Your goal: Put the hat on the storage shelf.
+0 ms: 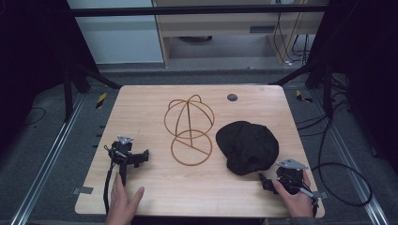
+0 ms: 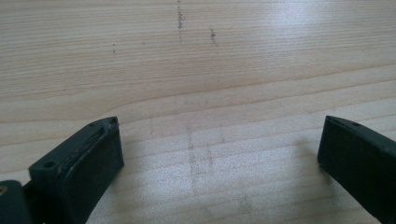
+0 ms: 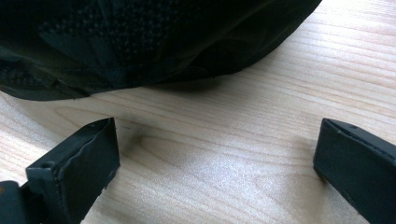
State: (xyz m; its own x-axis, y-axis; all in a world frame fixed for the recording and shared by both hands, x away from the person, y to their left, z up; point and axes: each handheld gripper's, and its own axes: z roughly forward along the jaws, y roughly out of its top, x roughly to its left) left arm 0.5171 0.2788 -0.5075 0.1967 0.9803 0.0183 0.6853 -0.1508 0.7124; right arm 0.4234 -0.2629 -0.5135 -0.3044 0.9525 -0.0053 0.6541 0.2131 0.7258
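dim high view; soft glare on the table [image 2: 280, 18].

Pale wooden counter [image 1: 141, 108], small grey disc [image 1: 232, 97] near its far edge, black cables [image 1: 345, 180] on grey floor [image 1: 42, 140] beside it

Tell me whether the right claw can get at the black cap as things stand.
Probably yes: the right claw is open, the black cap lies just ahead of it, and only bare table lies between them.
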